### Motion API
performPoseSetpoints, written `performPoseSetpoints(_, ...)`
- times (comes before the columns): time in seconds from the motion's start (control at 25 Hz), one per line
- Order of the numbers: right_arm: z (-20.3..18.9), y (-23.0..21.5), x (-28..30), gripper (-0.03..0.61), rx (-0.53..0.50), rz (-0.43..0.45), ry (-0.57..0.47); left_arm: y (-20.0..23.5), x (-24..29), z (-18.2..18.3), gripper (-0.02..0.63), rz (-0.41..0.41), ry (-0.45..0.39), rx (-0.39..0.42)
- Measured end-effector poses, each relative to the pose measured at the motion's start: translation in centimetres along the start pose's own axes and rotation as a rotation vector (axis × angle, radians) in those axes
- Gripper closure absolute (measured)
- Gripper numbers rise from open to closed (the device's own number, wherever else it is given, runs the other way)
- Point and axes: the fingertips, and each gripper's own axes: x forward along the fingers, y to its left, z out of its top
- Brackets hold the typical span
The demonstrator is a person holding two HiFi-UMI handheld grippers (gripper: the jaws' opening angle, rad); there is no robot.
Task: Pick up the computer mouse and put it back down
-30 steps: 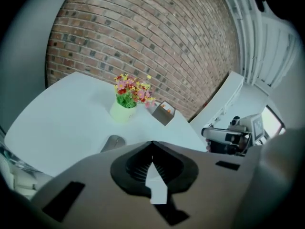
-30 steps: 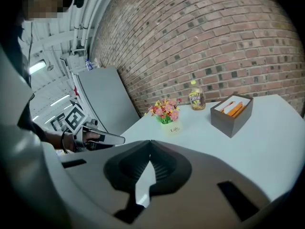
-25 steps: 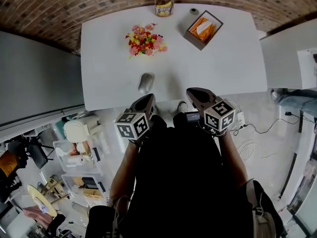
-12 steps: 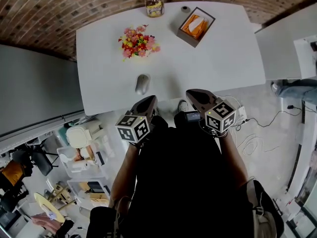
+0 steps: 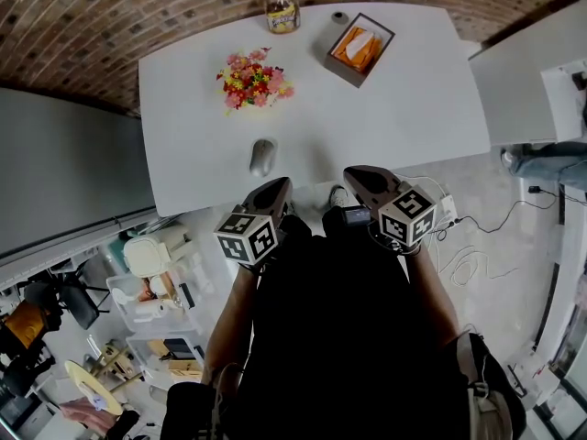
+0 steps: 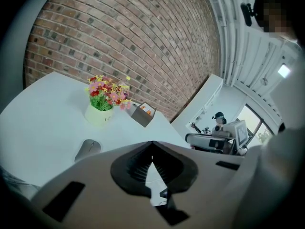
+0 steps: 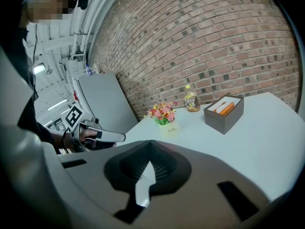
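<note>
A grey computer mouse lies on the white table near its front edge, and shows low at the left in the left gripper view. My left gripper hovers just short of the table edge, a little behind and to the right of the mouse, apart from it. Its jaws meet at the tips with nothing between them. My right gripper hangs further right at the same edge, its jaws also shut and empty. The left gripper appears at the left of the right gripper view.
A pot of pink and yellow flowers stands behind the mouse. A dark open box with orange contents, a yellow-capped bottle and a small cylinder sit at the back by the brick wall. Cables lie on the floor at right.
The head view has shifted slightly, so the table's things sit a bit higher and further left. The mouse lies in the same spot on the table and both grippers stay shut at the front edge.
</note>
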Motion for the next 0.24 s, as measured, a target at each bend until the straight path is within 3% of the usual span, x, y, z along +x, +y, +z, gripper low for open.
performPoseSetpoints(0.24, -0.56, 0.25, 0.41, 0.563, -0.025, -0.001, 0.033, 0.09, -0.07, -0.27, 0.6, -0.005, 0.003, -0.002)
